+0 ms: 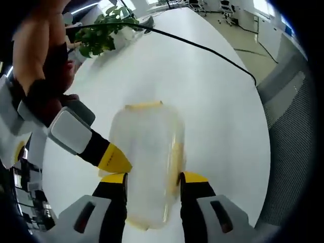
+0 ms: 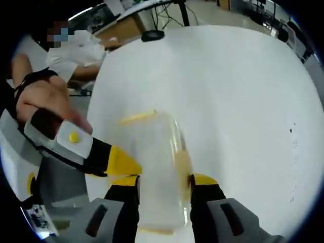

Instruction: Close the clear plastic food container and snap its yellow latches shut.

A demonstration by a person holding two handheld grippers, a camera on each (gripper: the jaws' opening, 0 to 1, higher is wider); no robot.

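The clear plastic container (image 1: 149, 147) lies on the white table (image 1: 212, 101), blurred, with yellow latches at its far end (image 1: 144, 105) and right side (image 1: 177, 157). My left gripper (image 1: 154, 178) has its jaws against the container's two long sides, shut on it. From the left, the other gripper's yellow-tipped finger (image 1: 114, 158) touches the container's left edge. In the right gripper view the same container (image 2: 157, 167) sits between the jaws of my right gripper (image 2: 163, 181), which press on both sides. Here too a yellow finger (image 2: 121, 162) meets it from the left.
A potted green plant (image 1: 104, 33) stands at the table's far end, and a black cable (image 1: 202, 48) runs across the top. A grey mesh chair (image 1: 293, 126) is at the right edge. A person's arm (image 2: 45, 101) and a small black object (image 2: 153, 35) are at the left and far side.
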